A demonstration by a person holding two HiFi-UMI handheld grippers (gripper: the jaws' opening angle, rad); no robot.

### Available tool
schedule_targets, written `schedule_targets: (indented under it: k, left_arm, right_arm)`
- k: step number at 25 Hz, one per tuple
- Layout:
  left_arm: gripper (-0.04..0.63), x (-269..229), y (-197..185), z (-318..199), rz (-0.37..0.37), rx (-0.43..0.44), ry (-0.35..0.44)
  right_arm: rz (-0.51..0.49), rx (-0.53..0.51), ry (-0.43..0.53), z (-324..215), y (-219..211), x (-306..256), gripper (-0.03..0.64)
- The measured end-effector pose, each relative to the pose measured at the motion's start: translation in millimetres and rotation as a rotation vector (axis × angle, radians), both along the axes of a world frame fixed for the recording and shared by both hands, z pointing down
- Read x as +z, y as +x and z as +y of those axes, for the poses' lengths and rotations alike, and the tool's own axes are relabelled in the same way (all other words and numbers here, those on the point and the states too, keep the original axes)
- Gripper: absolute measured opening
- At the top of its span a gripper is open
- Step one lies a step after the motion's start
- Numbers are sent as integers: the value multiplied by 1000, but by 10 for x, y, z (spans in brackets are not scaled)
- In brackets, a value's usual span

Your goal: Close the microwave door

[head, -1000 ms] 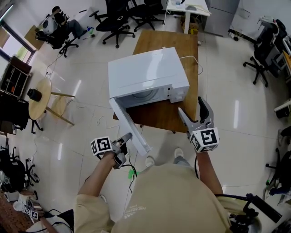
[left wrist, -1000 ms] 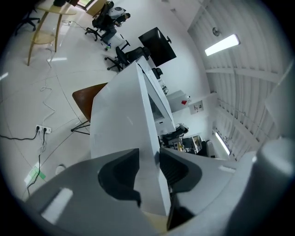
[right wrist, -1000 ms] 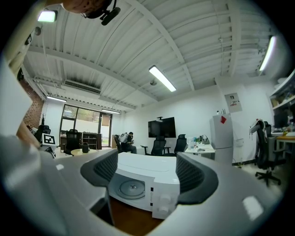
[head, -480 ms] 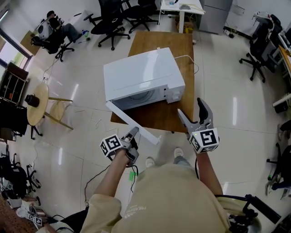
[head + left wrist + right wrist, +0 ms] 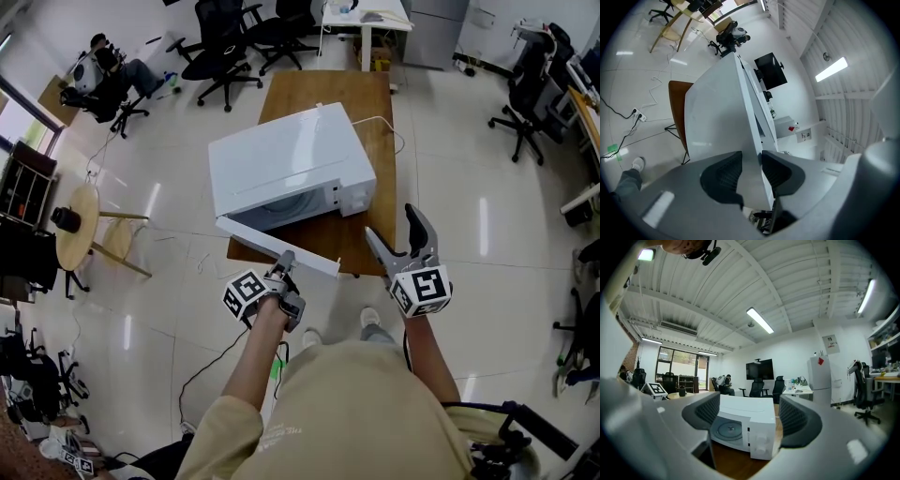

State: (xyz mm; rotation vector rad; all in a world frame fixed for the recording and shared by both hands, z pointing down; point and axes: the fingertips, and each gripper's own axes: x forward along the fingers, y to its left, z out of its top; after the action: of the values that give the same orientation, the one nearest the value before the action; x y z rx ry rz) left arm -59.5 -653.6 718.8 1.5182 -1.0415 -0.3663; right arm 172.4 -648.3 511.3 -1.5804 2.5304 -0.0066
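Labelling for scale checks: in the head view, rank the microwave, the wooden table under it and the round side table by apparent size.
1. wooden table, by its outline
2. microwave
3. round side table, clearly smallest here

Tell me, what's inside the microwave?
A round turntable plate sits inside the microwave. Its white top and part-open door cover the rest.
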Motion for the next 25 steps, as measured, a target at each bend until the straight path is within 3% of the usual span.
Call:
schedule_targets:
  k: [18,25]
  left_arm:
    - [138,-4,208,-549,53,-80,-12]
    - [137,57,248,-857,84,-123,17]
  right_arm:
    - [12,15,-4,23,75,-65,382]
    - [17,26,-5,-24,120,-35,382]
